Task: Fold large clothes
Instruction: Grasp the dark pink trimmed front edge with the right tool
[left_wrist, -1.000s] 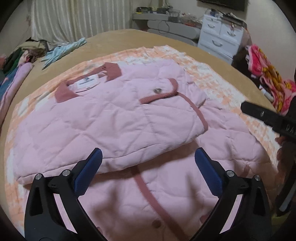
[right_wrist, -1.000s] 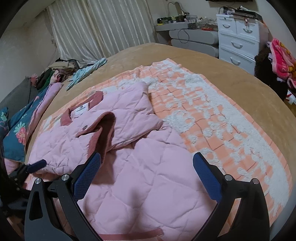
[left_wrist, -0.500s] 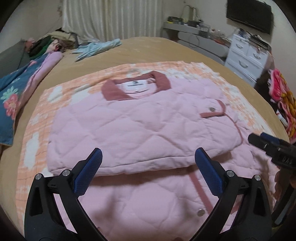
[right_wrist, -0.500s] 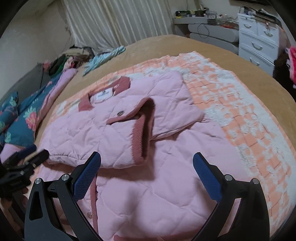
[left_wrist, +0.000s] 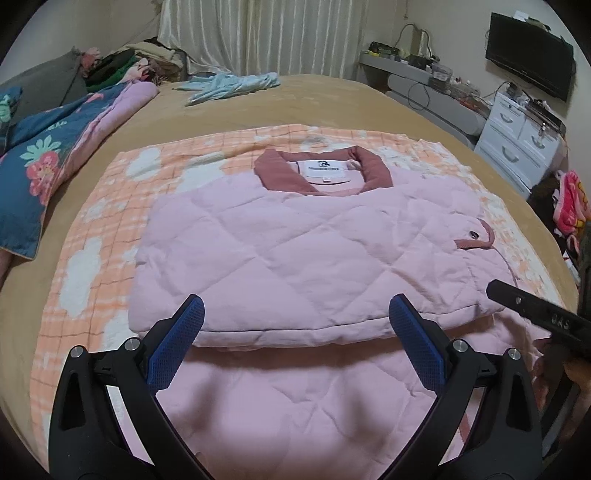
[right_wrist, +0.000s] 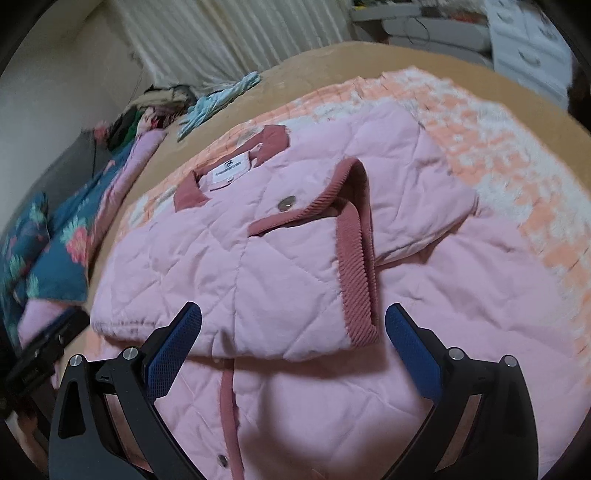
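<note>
writing: the white neck label (left_wrist: 324, 170) of the pink quilted jacket (left_wrist: 295, 254) carries a small dark logo and one line of print, too small to read. the right gripper's black body, at the right edge of the left wrist view, shows embossed characters, roughly "0as", not certain.

left to right, left wrist view: blue floral quilt (left_wrist: 33, 158) at the bed's left edge, a clothes pile (left_wrist: 122, 68) by the curtain, a light blue garment (left_wrist: 229, 84) on the tan bedspread (left_wrist: 332, 99), then the orange and white checked blanket (left_wrist: 92, 236) with the jacket lying on it. the jacket's upper part is folded over, dark pink collar (left_wrist: 373, 166) at the far side, a cuff with a snap (left_wrist: 474, 234) at the right. white drawers (left_wrist: 517, 144) and a wall tv (left_wrist: 532, 72) at far right.

left gripper (left_wrist: 295, 332): fingers spread wide, nothing between them, hovering over the near fold edge. right gripper (right_wrist: 293, 338): likewise spread, empty, over the ribbed cuff (right_wrist: 356, 258) of the folded sleeve; the view is blurred.

versus 0.5 s ago: left wrist view now faces the jacket more squarely, collar nearer centre, tv now in frame. right wrist view sits closer over the sleeve. fold layout unchanged. both grippers as wide as before.
</note>
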